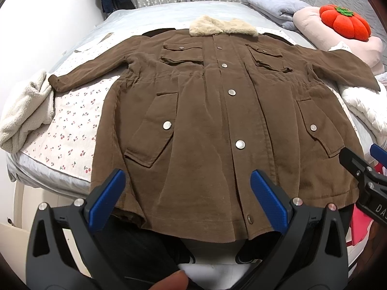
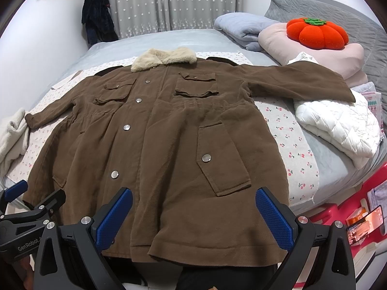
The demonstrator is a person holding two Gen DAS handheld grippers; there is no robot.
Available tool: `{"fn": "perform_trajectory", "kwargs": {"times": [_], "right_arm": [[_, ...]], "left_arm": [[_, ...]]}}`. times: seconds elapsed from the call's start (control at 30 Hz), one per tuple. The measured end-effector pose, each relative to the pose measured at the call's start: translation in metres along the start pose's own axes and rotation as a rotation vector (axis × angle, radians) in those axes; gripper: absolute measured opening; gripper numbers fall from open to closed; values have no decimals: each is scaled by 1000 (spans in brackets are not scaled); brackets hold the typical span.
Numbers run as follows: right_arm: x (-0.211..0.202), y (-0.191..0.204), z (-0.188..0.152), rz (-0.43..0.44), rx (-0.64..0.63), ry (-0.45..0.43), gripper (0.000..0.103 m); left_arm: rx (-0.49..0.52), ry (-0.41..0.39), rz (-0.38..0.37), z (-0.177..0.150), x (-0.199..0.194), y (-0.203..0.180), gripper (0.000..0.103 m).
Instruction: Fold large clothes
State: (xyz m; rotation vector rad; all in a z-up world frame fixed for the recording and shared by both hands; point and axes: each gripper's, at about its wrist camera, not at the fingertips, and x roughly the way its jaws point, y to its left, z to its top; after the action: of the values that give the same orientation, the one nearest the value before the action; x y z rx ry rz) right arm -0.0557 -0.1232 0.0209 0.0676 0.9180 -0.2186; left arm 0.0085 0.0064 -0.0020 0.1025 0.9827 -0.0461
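We have the brown coat (image 1: pixel 212 111) spread flat, front up, on the bed (image 1: pixel 154 14) (sleeves out, ready for folding), left gripper (image 1: pixel 187 200) and right gripper (image 2: pixel 193 220) both spread wide, empty, over its hem.

A home bedroom is shown. Most of both views is filled by a bed (image 2: pixel 183 38) under a grey sheet. At its head, folded blankets (image 2: pixel 239 29), a pink pillow (image 2: pixel 338 58) and a pumpkin-shaped cushion (image 2: pixel 316 33) are piled. Behind the bed, star-patterned curtains (image 2: pixel 169 2) are hung, and dark clothing (image 2: pixel 98 17) is hooked on the wall beside them.
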Motion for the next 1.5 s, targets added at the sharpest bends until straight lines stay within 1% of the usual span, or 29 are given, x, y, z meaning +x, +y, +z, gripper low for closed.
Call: {"fn": "perform_trajectory", "kwargs": {"times": [0.13,0.27,0.33,0.47,0.53,0.63,0.7,0.77,0.83,0.93,0.97,1.03,1.07,1.17,1.2,1.23,1.27,1.33,1.37,1.4,1.43,1.47,1.5], "right_arm": [[1,3,-1,-2,-3,4,103],[4,3,-1,-5,-4,11,103],[6,3,-1,-4,-6,16,103],[10,0,2,-7,-6,23,103],[13,-1,4,-4,-9,26,103],[16,-11,8,21,-14,20,103],[18,-21,11,44,-7,16,103],[23,-34,14,56,9,18,103],[29,-50,16,48,30,19,103],[43,-72,15,35,54,43,103],[47,-78,14,37,65,53,103],[58,-93,12,41,93,92,103],[63,-99,10,44,108,112,103],[75,-121,3,112,183,154,103],[77,-127,1,138,212,162,103],[81,-133,-1,162,242,170,103],[82,-136,-2,173,256,174,103],[83,-139,-5,191,266,175,103],[83,-140,-6,196,262,174,103],[83,-139,-8,196,255,176,103],[84,-139,-8,192,252,178,103],[84,-139,-10,190,248,182,103],[86,-140,-10,191,248,182,103]], "left_arm": [[-14,4,1,1,3,4,103],[-14,-36,36,2,5,8,103],[-16,-46,18,3,6,11,103],[-38,-28,-30,7,13,23,103],[-53,-13,-66,9,17,32,103],[-85,-2,-92,13,22,53,103],[-113,11,-107,17,27,76,103],[-159,22,-115,17,32,97,103],[-215,28,-139,16,39,119,103],[-311,78,-198,10,59,150,103],[-331,95,-212,9,64,154,103],[-375,133,-275,6,76,162,100],[-380,138,-297,6,78,163,99],[-361,151,-382,10,85,157,89],[-348,157,-445,11,88,153,82],[-341,169,-493,11,90,150,70],[-333,181,-512,11,93,148,63],[-311,181,-485,8,94,148,23],[-311,174,-480,6,93,153,17],[-331,164,-477,2,91,161,11],[-355,153,-467,-2,88,171,10],[-376,140,-425,-6,84,182,10],[-379,128,-290,-11,80,192,10]]}}
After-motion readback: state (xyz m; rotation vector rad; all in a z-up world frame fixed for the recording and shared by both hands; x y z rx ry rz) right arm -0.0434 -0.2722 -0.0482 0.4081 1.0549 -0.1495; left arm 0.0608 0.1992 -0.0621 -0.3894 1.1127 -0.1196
